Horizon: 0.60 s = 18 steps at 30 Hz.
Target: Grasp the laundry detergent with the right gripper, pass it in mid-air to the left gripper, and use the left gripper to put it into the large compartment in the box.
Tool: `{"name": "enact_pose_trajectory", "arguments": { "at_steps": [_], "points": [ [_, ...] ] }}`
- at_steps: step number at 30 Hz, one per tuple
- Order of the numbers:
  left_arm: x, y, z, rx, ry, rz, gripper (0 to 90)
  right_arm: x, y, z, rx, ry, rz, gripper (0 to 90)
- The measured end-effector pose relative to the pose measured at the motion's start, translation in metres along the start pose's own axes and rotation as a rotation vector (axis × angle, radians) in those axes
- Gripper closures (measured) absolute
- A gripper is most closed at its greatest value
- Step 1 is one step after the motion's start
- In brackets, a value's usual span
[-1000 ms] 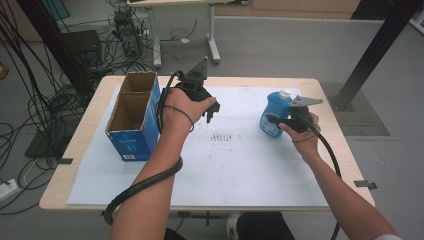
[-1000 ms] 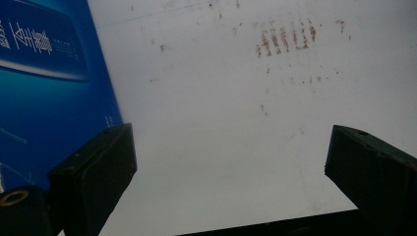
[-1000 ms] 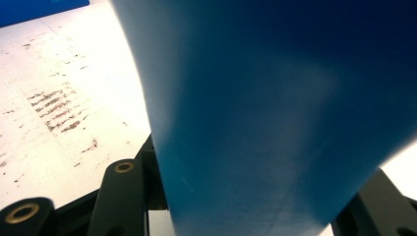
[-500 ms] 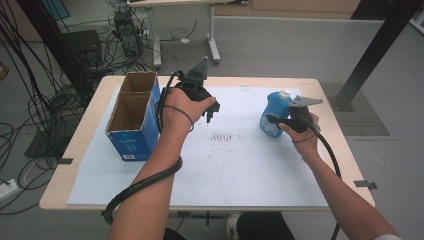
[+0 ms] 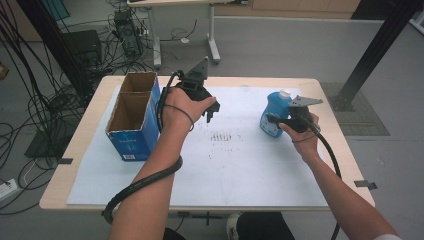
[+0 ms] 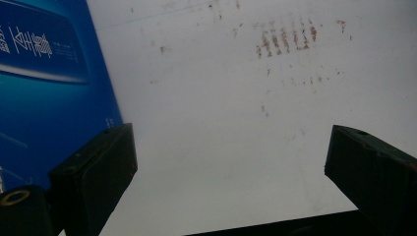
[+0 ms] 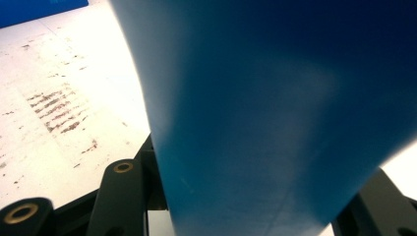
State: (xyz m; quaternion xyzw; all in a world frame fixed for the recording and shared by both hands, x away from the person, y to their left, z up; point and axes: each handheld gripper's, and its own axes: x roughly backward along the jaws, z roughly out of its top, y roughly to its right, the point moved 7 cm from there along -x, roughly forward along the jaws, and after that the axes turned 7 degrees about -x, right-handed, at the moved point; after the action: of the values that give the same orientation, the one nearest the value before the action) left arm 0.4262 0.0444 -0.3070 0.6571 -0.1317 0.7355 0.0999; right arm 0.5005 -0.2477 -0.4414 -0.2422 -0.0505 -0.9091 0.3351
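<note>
Two grippers are at work over a pale wooden table (image 5: 90, 150) covered by a white paper sheet (image 5: 240, 170). At the right of the sheet, the right gripper (image 5: 272, 120) is clamped on a blue plastic bottle with a pale cap (image 5: 274, 116), which stands upright there; in the right gripper view its blue wall (image 7: 275, 118) sits between the black jaws. Its jaws are closed about as far as they go, yet a bottle's width apart.

At the left, the left gripper (image 5: 210, 116) hangs with its jaws wide apart and nothing between them, above bare paper just right of a blue cardboard box with two open compartments (image 5: 132, 125). The left gripper view shows the box's blue side (image 6: 49, 78) beside one jaw.

Judging from the grip, it looks low on a smooth, rounded wall, so the bottle could swing or slide out when lifted. Carried toward the box, it could also strike the cardboard rim or the waiting left gripper.

Hard to tell: whether the cap is screwed tight, how full the bottle is, exactly where the pads bear, and what the box holds. Brownish smudges (image 5: 222, 136) mark the paper's middle; what they are I cannot say.
</note>
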Motion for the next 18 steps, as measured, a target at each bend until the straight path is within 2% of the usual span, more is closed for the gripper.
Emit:
{"name": "enact_pose_trajectory", "arguments": {
  "at_steps": [18],
  "points": [
    [0.0025, 0.0019, 0.0011, -0.007, -0.003, 0.01, 5.9, 0.0, 0.0, 0.0001, -0.001, -0.001, 0.001, 44.9]
  ]
}}
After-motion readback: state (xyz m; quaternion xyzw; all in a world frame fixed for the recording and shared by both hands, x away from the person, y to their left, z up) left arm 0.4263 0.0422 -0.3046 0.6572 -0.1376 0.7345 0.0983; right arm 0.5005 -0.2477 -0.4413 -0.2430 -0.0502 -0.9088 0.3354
